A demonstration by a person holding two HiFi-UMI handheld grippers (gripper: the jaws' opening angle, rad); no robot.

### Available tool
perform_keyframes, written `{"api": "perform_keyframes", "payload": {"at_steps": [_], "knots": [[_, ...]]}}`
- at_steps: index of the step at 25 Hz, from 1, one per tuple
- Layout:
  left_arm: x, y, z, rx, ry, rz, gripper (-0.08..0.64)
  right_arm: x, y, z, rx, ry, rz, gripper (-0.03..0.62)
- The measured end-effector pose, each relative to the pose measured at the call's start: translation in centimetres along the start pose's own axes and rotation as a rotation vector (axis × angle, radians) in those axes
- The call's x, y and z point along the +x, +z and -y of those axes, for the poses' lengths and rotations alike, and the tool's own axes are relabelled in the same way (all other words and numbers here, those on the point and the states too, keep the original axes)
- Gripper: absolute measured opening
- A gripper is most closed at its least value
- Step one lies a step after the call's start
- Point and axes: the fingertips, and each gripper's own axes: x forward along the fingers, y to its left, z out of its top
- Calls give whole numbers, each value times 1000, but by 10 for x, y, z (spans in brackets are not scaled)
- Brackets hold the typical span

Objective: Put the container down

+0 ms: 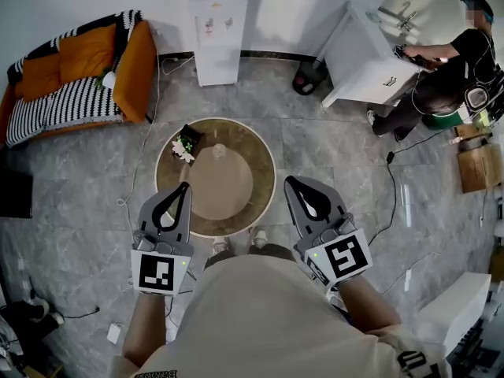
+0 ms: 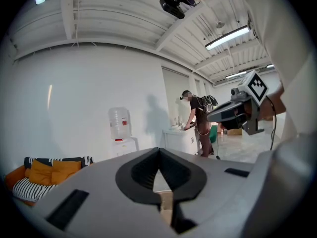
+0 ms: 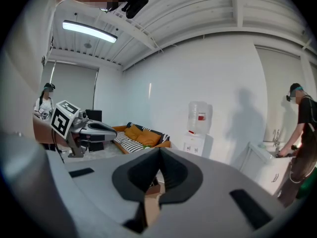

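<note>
Close by the person's body, the left gripper (image 1: 185, 187) and right gripper (image 1: 294, 183) hang side by side, each with its fingers clenched together on nothing. Just beyond their tips lies a round table (image 1: 266, 181). On its far half stands the small clear container (image 1: 219, 151), well apart from both grippers, with a little potted plant (image 1: 186, 142) to its left. Farther off are a striped sofa (image 1: 75, 93) and a water dispenser (image 1: 217, 30).

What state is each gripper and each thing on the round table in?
Left gripper: shut, empty.
Right gripper: shut, empty.
Clear container: standing on the round table, not held.
Potted plant: upright near the table's rim.
</note>
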Motion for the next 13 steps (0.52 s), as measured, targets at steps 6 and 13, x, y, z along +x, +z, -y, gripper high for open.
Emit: {"api": "perform_keyframes", "payload": {"at_steps": [6,13], "knots": [[-1,6,-1,17,-12,7,8,-1,5,-6,-20,3,-4,-3],[-9,11,5,54,-7,25,6,-6,5,-13,-30,12,-8,-3]]}}
